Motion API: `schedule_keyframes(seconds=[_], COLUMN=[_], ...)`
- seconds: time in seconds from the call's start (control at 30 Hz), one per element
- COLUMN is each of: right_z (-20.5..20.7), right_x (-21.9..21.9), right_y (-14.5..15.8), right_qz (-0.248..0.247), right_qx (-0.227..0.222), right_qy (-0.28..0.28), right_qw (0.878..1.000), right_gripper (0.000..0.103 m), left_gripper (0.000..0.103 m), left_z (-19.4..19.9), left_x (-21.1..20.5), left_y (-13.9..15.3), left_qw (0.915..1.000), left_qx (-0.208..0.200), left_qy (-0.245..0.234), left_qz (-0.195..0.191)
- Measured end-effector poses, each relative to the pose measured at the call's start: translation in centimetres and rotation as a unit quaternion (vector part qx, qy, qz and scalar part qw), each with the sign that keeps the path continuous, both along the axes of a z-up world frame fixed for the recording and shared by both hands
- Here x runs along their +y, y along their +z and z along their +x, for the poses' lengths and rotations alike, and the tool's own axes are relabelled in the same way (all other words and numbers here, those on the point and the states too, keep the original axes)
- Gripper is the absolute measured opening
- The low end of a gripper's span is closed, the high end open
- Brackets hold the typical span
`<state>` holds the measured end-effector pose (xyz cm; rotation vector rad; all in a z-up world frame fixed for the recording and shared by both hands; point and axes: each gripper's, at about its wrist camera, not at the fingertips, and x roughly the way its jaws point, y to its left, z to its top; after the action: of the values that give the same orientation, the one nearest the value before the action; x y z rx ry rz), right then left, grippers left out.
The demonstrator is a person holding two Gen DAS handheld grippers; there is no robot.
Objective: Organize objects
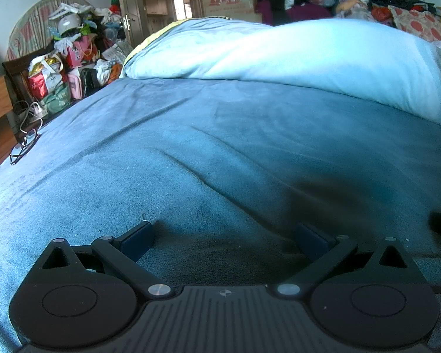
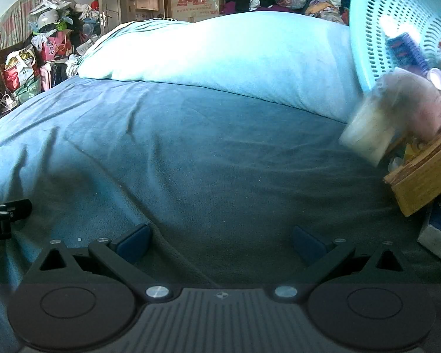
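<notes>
Resting both grippers, left gripper (image 1: 225, 235) and right gripper (image 2: 220, 239), on the bed (image 2: 191, 147) with jaws spread empty, you have yet to begin; the tipped basket (image 2: 376, 20) and spilled items (image 2: 420, 176) lie rightward, needing your reach.

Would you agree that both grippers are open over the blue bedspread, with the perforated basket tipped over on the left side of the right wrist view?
Not quite: the basket is on the right side of the right wrist view. Both the left gripper and right gripper are indeed open over the bedspread.
</notes>
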<state>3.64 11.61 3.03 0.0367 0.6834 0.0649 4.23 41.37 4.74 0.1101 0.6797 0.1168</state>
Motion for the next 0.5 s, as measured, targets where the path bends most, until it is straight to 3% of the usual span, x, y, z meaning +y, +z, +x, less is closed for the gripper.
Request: schedule_keyframes(seconds=[0.5], right_z=[0.07], right_x=[-0.1], right_y=[-0.03], right_qz=[0.0], right_qx=[0.0], right_qy=[0.001], right_qw=[1.0], right_gripper=[0.103], left_gripper=[0.103], left_z=[0.15], left_x=[-0.07], left_y=[0.0], left_qw=[1.0], left_qx=[0.0], left_qy=[0.001], left_qz=[0.0])
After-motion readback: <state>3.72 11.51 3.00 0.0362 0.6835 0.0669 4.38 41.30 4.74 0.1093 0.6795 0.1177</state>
